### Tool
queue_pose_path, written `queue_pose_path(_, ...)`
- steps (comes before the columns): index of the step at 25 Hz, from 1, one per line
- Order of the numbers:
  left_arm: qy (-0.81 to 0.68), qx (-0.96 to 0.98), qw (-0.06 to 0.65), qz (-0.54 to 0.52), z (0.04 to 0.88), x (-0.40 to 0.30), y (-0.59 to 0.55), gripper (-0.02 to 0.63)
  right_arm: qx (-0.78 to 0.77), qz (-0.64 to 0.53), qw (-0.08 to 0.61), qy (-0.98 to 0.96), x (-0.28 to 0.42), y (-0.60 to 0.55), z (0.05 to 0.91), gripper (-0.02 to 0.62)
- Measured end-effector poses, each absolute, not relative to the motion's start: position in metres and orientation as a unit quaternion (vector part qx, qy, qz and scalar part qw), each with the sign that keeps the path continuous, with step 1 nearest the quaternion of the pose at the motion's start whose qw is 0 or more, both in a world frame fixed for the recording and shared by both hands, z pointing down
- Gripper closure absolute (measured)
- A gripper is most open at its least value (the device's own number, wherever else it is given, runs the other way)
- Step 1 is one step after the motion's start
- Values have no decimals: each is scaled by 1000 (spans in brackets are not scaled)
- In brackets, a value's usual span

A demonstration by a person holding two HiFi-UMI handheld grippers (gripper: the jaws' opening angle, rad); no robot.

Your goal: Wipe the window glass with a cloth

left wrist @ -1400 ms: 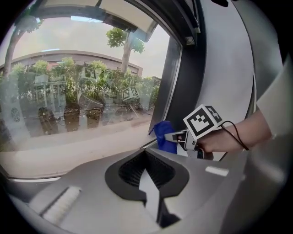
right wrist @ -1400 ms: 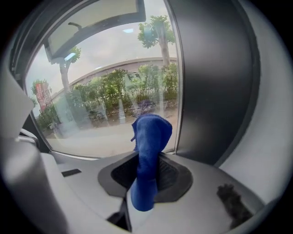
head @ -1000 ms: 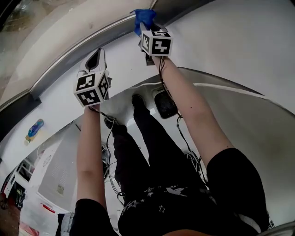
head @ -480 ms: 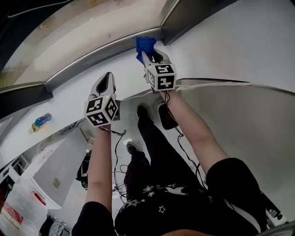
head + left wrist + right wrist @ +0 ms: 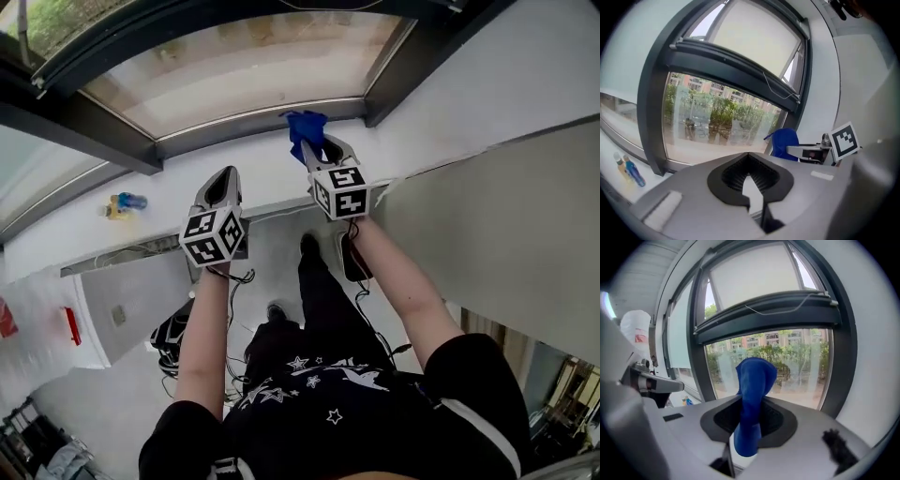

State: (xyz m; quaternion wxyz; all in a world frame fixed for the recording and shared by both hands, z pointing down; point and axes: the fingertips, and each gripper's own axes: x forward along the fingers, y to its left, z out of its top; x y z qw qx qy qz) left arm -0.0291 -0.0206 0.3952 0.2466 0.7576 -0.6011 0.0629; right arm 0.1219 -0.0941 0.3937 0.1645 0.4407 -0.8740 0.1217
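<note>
The window glass spans the top of the head view inside a dark frame. My right gripper is shut on a blue cloth, which sticks up over the white sill just short of the glass. In the right gripper view the cloth hangs bunched between the jaws, with the glass behind it. My left gripper hovers to the left, a little lower, jaws shut with nothing in them. From the left gripper view the cloth shows at the right.
A white sill runs under the window. A small blue and yellow bottle stands on it at the left. A dark frame post and a white wall lie to the right. Cables trail down to the floor.
The view has swung up, so the window now fills the top. Both grippers sit lower in the picture and closer to the sill. The cloth stays in the right gripper.
</note>
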Motion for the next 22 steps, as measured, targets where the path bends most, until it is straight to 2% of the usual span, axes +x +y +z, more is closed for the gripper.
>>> queue_pose_path(6,-606,765,217,38,328,-57,55,597,412,92,153,-894,92,-11,326,505)
queue_pose_path(11,-593,787,168,27,277,-64,97,597,434,73,126,-889,96,43,277,506)
queue_pose_path(22,-558,817,140,25,249,-36,169,597,441,67,144,-883,113,143,248,505)
